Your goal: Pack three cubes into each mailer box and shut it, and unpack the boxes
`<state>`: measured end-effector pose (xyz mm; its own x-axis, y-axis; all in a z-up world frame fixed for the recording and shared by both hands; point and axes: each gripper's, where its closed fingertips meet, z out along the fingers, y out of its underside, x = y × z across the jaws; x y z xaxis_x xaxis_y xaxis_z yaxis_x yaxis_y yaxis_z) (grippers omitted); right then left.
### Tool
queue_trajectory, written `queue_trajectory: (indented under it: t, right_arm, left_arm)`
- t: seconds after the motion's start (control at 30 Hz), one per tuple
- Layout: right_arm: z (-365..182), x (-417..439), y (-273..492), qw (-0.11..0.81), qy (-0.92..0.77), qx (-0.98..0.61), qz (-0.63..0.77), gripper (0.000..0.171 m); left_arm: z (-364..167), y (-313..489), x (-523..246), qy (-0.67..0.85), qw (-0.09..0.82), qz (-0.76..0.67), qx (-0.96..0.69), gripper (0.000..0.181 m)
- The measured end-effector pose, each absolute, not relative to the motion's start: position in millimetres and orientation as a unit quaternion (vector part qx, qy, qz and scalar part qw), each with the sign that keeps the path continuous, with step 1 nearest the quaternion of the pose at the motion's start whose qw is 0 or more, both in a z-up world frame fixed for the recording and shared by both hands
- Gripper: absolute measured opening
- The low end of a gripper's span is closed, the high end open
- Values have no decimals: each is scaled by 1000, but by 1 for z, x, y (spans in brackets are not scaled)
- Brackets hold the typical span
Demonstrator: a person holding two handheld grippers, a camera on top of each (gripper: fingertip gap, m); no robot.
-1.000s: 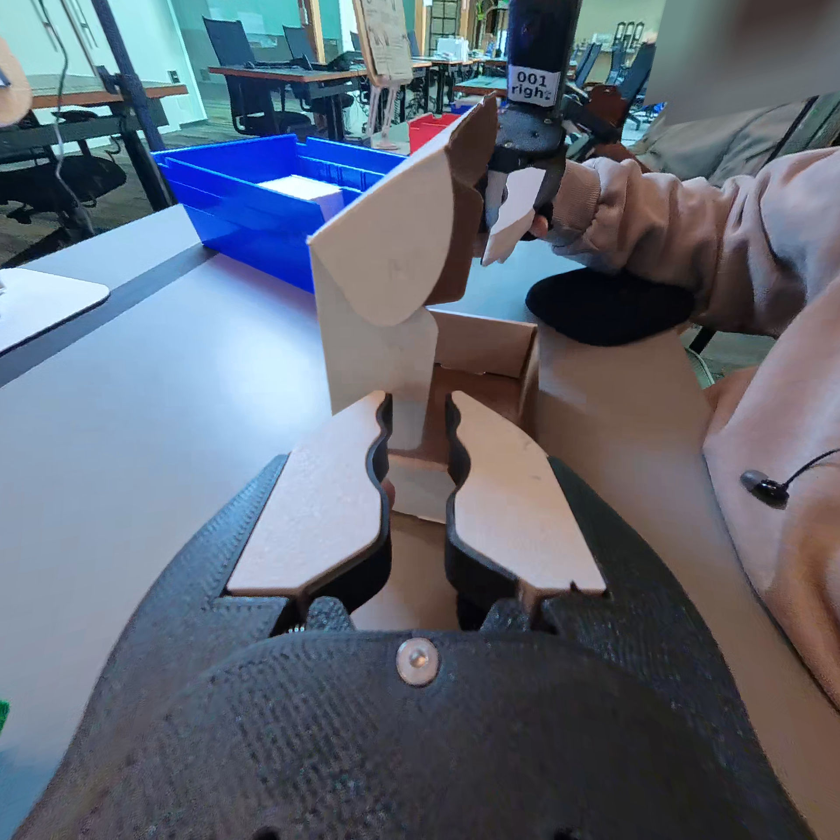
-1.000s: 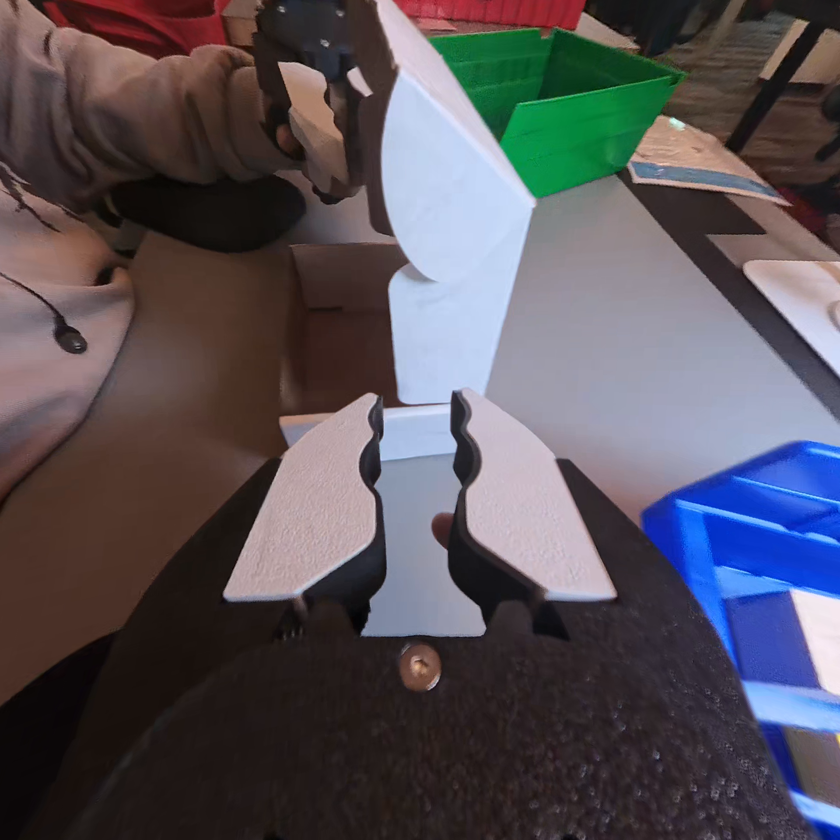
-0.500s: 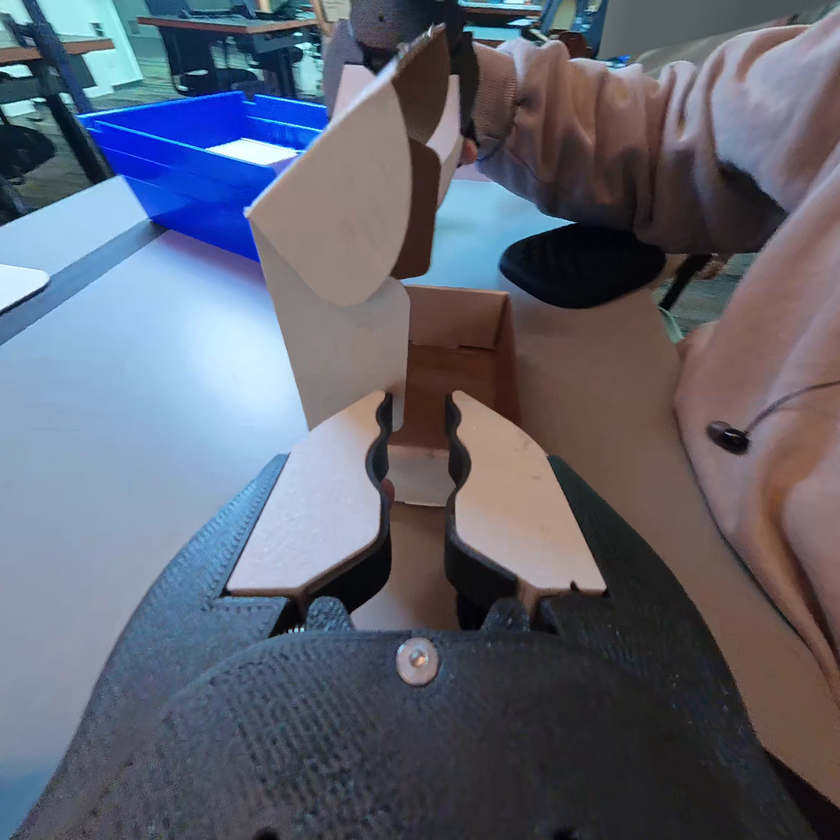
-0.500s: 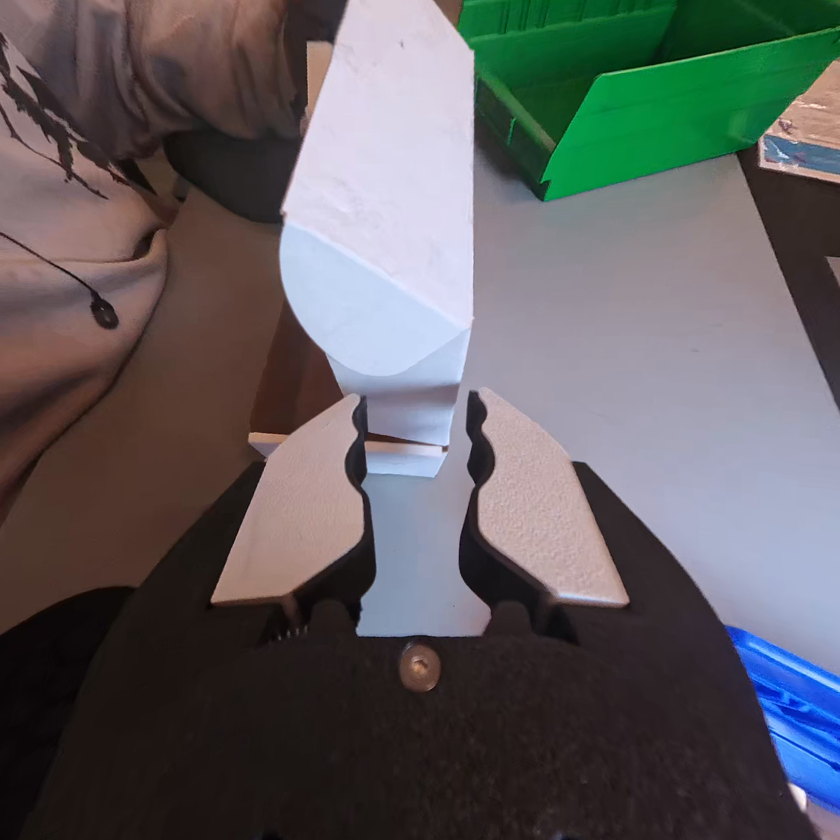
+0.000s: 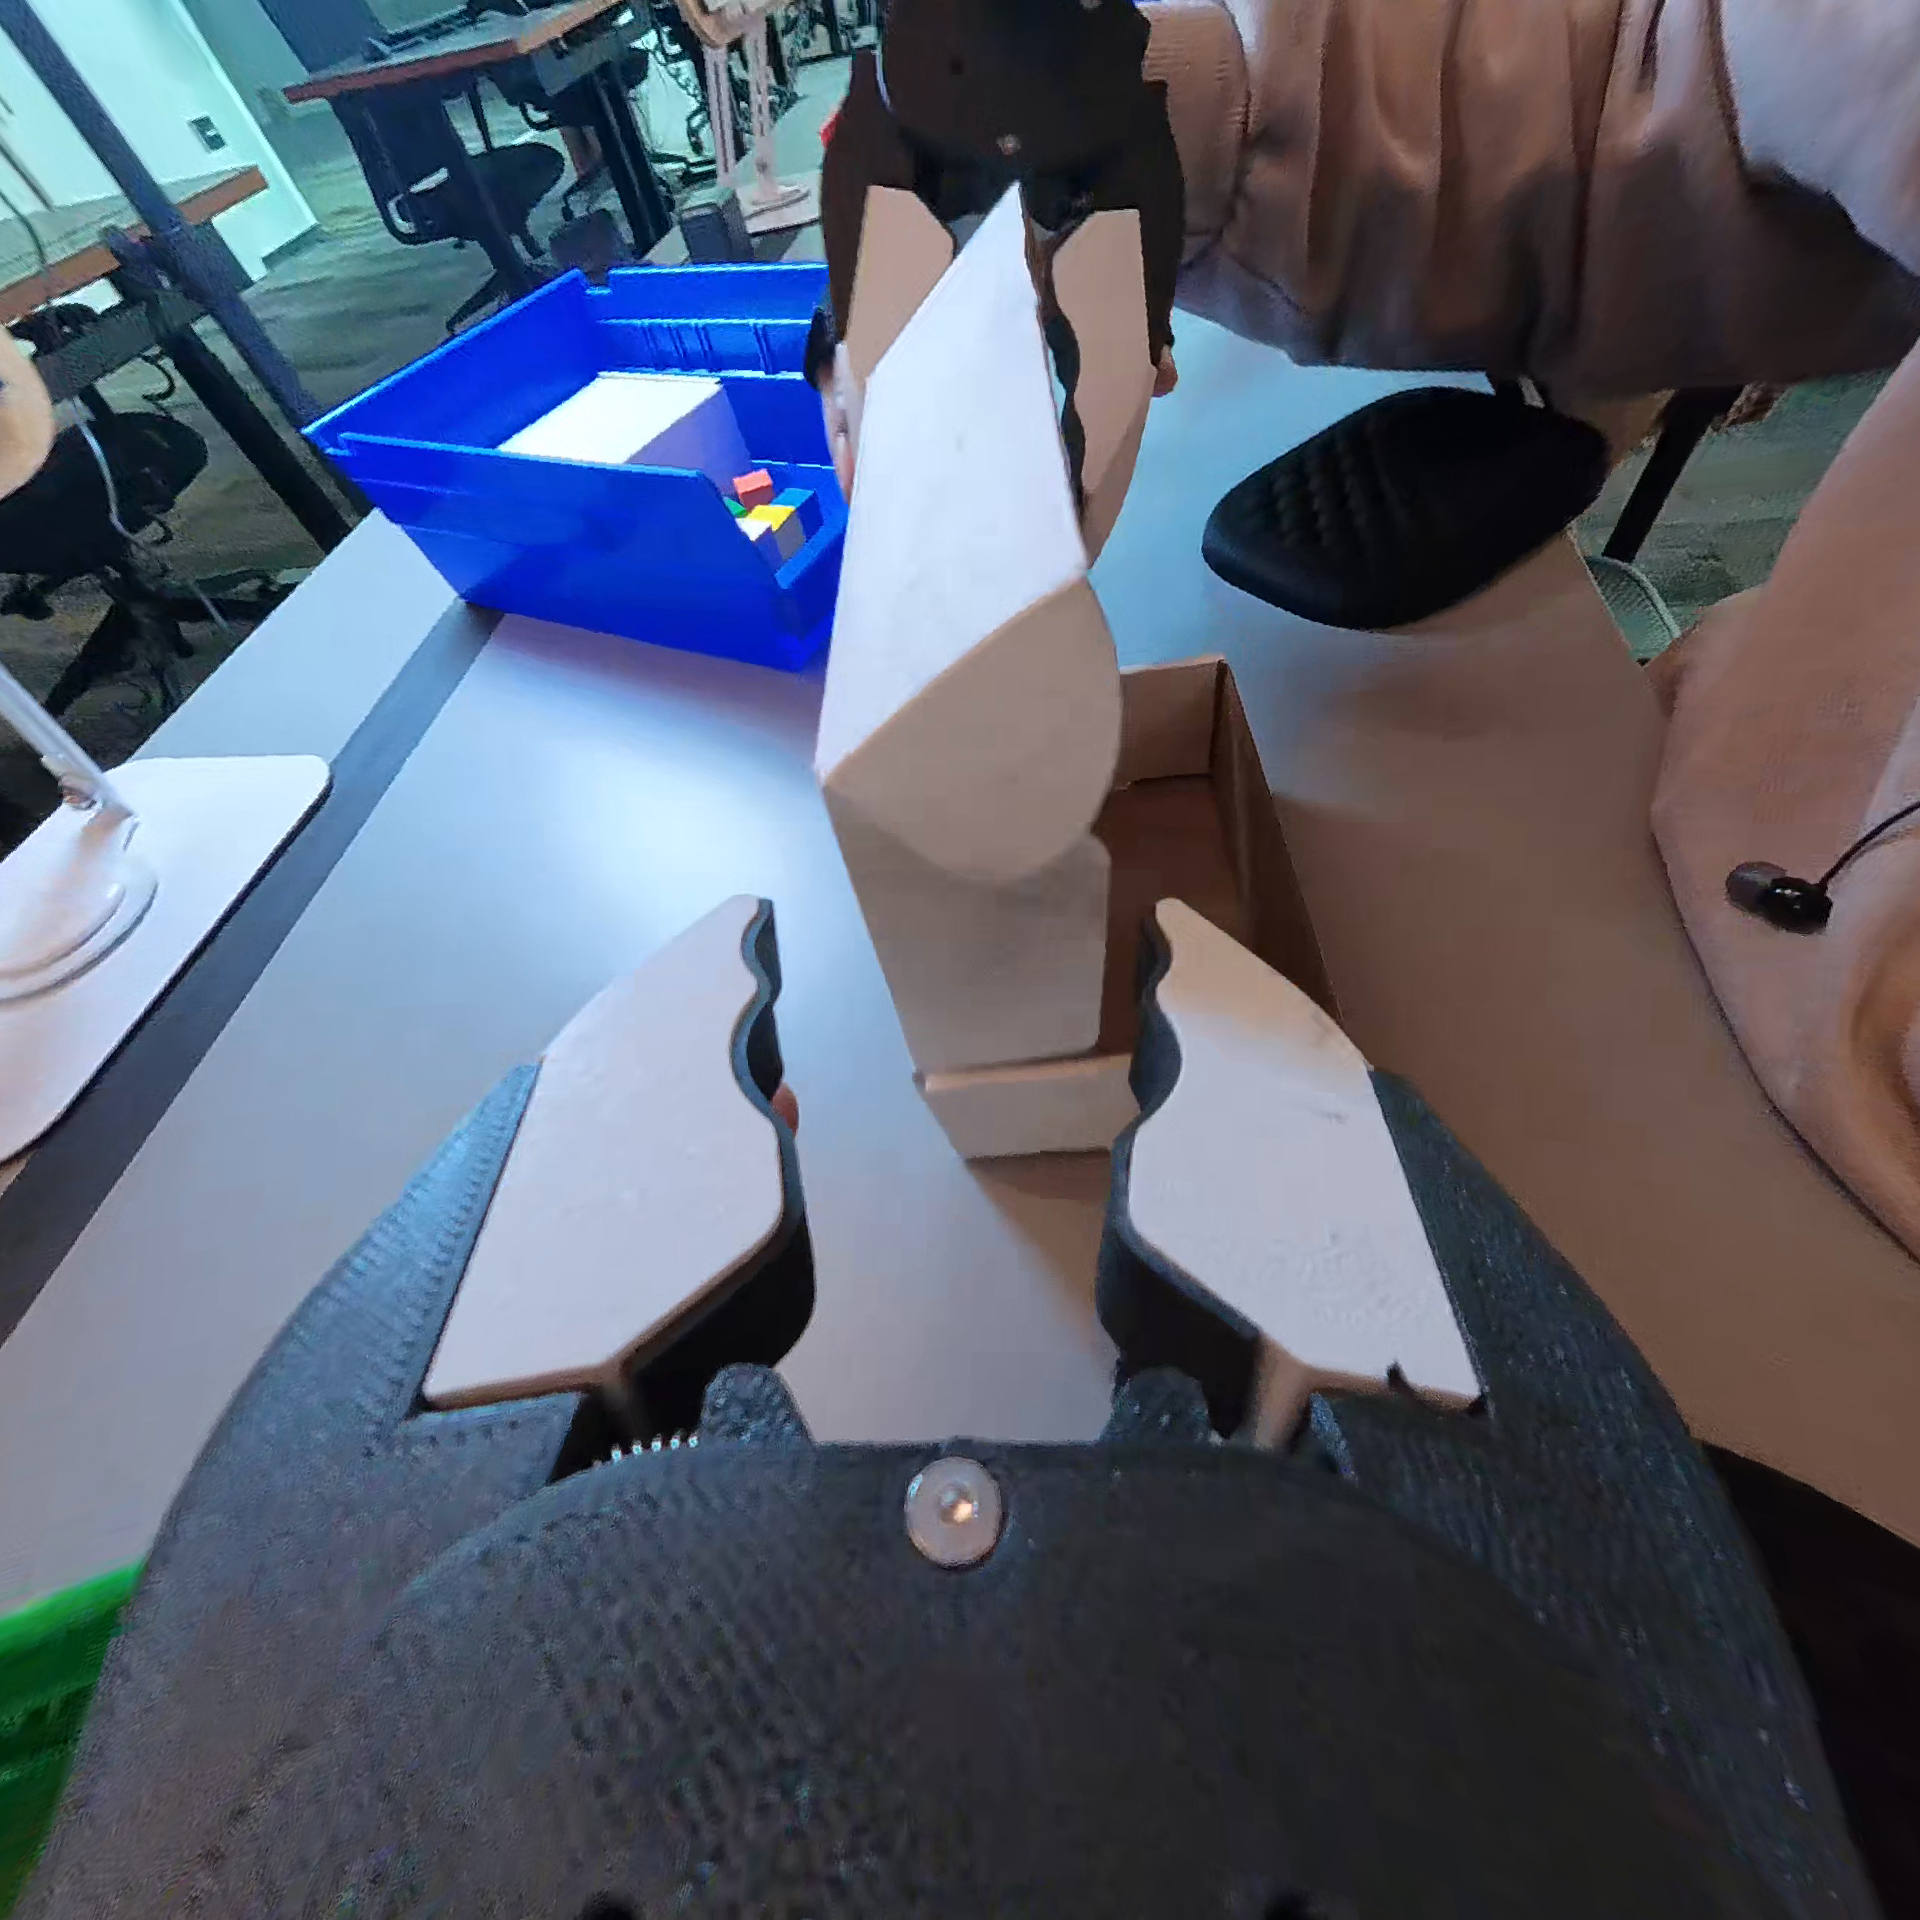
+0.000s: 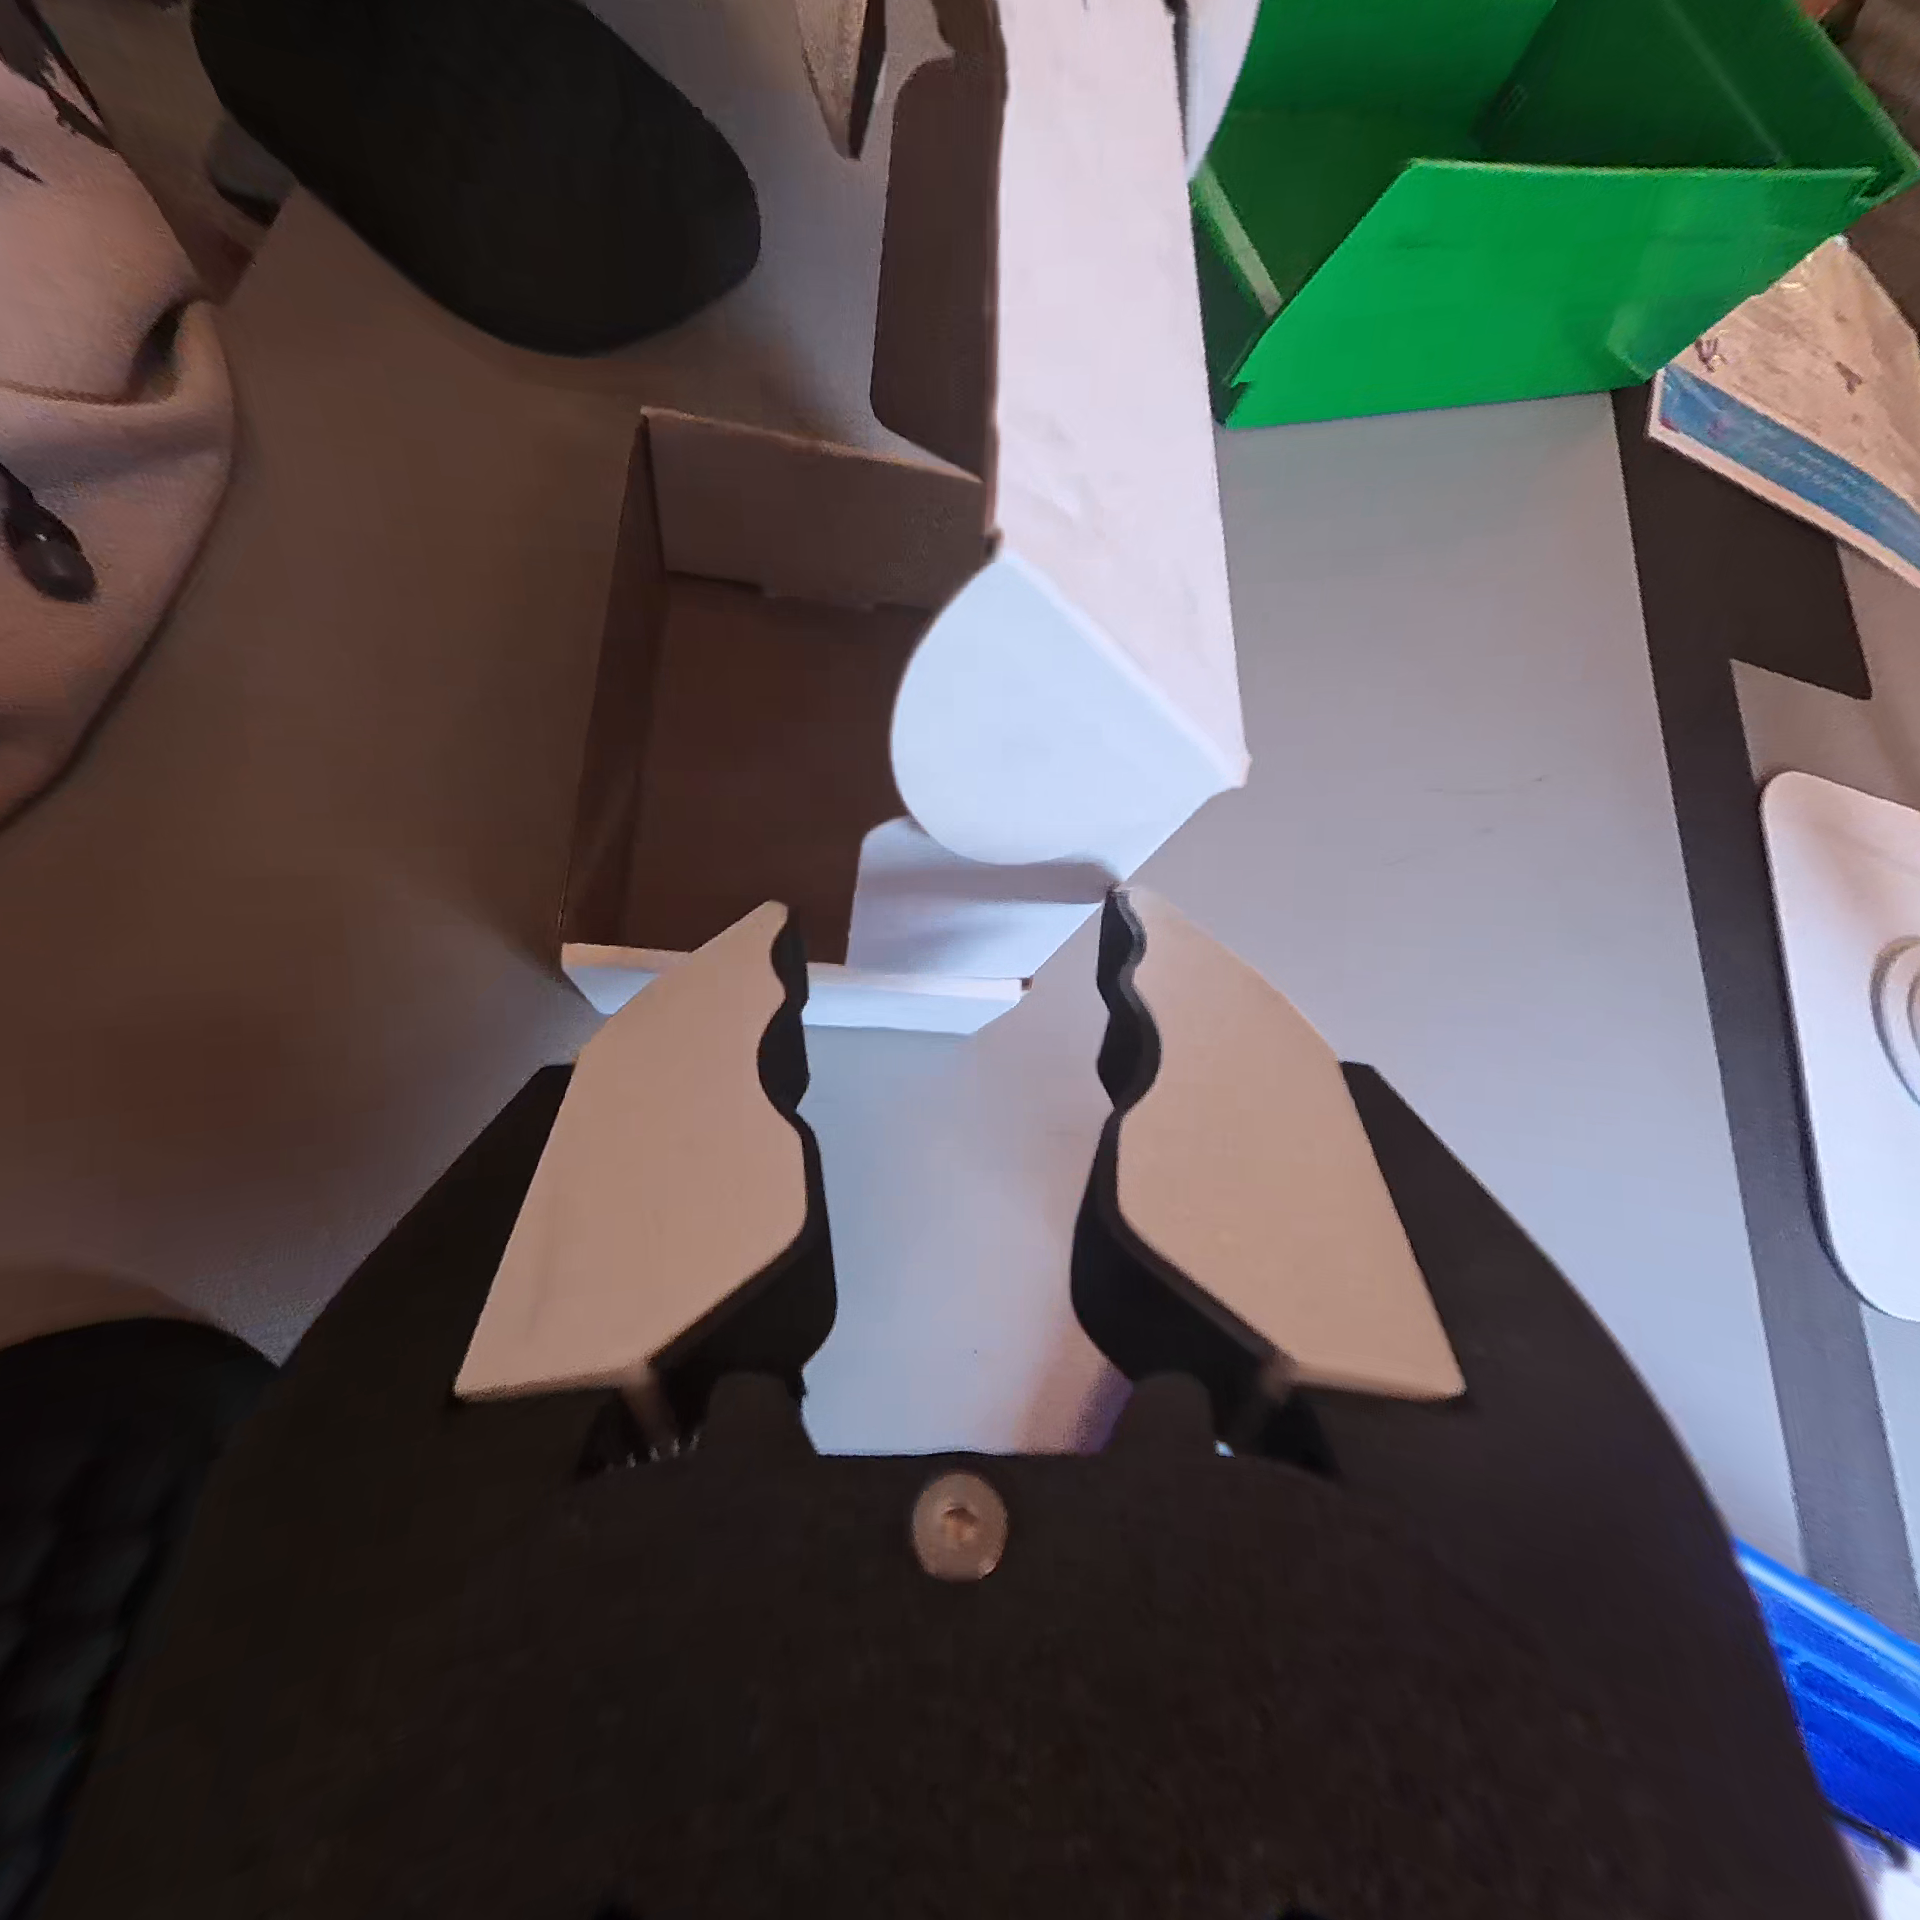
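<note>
A white mailer box with a brown inside lies open on the grey table between my two grippers. Its lid stands nearly upright, with a rounded side flap folded at each end. My left gripper is open, its fingertips on either side of the lid's near flap. My right gripper is open at the other end, by the rounded flap; it also shows far off in the left wrist view, its jaws astride the lid's far edge. The box's inside shows no cubes. Coloured cubes lie in the blue bin.
The blue bin also holds a shut white box. A green bin stands past the box in the right wrist view. A person's sleeves and a black arm pad are on the right. A white lamp base is at the left. The tips of one gripper are about 15 centimeters away from the tips of the other.
Both grippers were nearly shut at the lid's end flaps and have now opened wide. Both have tilted and look more steeply down on the box; the lid stays raised.
</note>
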<state>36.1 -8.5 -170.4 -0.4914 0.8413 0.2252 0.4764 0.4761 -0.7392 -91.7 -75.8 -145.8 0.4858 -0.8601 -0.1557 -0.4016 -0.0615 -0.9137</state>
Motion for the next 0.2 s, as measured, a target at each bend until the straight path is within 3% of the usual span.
queue_trajectory:
  t: [0.03, 0.2]
  right_arm:
    - [-171, 34, -10, 293, -813, -404, 302, 54]
    - [-171, 28, -15, 305, -820, -392, 286, 44]
  left_arm:
    - [-146, -74, -85, 461, 512, -225, -689, 63]
    - [-150, -76, -72, 474, 516, -224, -677, 51]
